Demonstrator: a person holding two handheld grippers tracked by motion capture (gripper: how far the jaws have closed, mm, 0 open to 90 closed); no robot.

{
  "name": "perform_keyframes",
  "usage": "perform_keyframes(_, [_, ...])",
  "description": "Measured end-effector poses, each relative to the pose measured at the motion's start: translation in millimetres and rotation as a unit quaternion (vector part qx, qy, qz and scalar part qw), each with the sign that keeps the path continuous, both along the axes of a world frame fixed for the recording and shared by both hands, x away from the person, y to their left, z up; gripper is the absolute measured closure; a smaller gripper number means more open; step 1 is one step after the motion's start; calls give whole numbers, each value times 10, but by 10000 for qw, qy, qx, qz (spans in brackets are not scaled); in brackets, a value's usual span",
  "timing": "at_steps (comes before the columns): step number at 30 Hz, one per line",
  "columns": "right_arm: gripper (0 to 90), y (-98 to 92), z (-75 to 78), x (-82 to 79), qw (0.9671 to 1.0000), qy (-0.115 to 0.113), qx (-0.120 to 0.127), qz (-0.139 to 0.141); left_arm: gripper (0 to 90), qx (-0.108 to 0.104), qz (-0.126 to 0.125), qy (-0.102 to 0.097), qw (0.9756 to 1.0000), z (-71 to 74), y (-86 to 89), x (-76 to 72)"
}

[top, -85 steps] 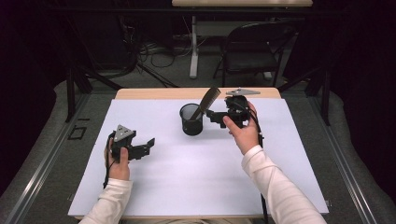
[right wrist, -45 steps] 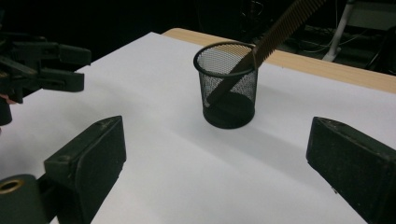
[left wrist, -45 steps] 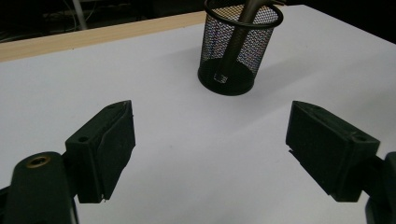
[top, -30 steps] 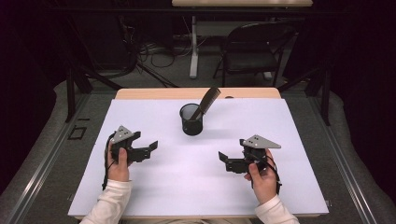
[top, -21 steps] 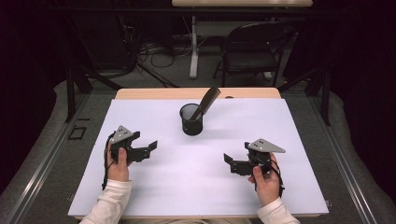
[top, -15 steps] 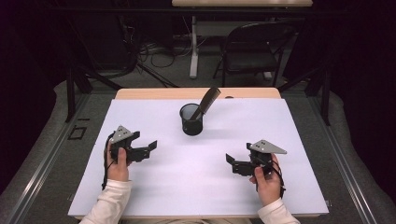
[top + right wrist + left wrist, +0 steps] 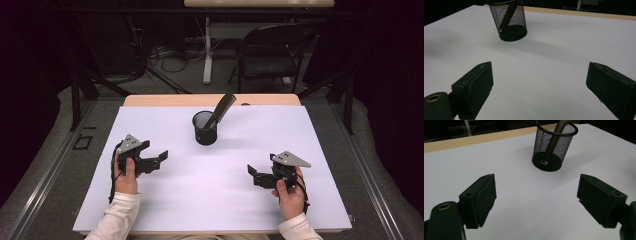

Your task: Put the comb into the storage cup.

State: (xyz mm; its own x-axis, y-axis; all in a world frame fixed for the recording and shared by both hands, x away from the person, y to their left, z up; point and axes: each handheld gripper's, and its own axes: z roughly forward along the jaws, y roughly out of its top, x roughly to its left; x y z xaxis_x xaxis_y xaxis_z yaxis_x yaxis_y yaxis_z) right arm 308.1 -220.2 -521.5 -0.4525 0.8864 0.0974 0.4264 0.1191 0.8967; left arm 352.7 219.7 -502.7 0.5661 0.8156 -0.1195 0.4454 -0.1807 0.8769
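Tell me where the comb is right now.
In the high view the comb stands tilted in the black mesh cup at the table's far middle, leaning to the right, apart from both open tools.

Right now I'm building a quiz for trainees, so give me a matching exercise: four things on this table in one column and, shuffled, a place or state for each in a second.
Things:
1. mesh cup
2. comb
3. left claw
4. right claw

Places or states:
A. leaning, sticking up above a rim
B. open and empty, near the table's right front
C. upright near the table's far edge
D. open and empty, near the table's left side

Pairs: 1-C, 2-A, 3-D, 4-B
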Motion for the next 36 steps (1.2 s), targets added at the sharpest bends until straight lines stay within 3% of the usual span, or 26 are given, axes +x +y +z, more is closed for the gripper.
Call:
perform_keyframes(10, [77,-143,-66,56,9994,27,-26,-338,162,-6,24,4,10000,-5,15,9])
perform_keyframes(20, [89,-247,-149,122,9982,262,72,-530,162,5,26,20,10000,-9,13,13])
perform_keyframes(36, [97,-322,-203,166,9963,358,87,-773,162,10,41,24,10000,-12,11,10])
